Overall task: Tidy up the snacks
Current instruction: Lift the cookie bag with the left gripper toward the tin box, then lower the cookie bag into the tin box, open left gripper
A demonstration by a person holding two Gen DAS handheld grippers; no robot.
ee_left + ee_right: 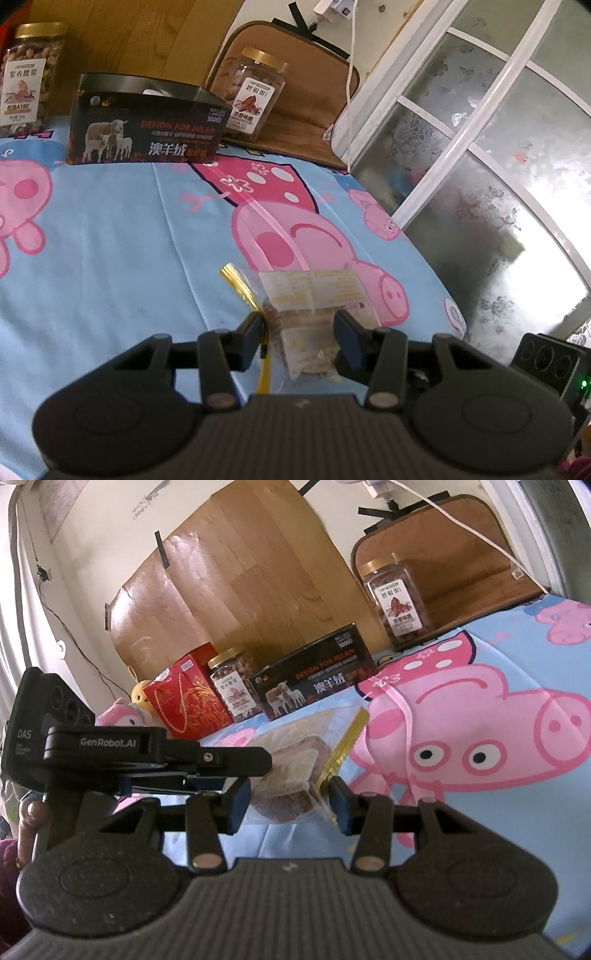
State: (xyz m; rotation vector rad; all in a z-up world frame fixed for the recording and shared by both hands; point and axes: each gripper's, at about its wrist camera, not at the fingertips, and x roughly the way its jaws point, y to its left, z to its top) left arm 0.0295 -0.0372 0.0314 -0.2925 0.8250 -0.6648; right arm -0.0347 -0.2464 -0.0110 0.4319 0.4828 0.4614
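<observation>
While both grippers crowd around one clear snack packet point(310, 314), the sorting looks barely begun. That packet, a cellophane bag of brown biscuit-like pieces with a pale printed label and a gold twist tie point(240, 284), sits at about 6 o'clock in each wrist view, over the cartoon-pig sheet point(110, 229) of what seems to be a bed.

The left gripper point(299, 332) has its jaws parted on either side of the packet; the pads lie just beside the wrapper, and I cannot tell whether they press it. From the right wrist view, the right gripper point(290, 805) likewise stands with jaws apart, the packet point(291, 775) between them, not squeezed as far as I can see. Whether the packet rests on the sheet or is lifted is unclear.

At 11 to 12 o'clock, well apart from the packet, stand the things already lined along the back: a black open-topped box point(146, 125), a gold-lidded jar of nuts point(27, 77) to its left, and another jar point(256, 96) to its right. A red gift bag point(184, 698) shows in the right view. My judgement: the packet remains to be carried to the box or the row.
</observation>
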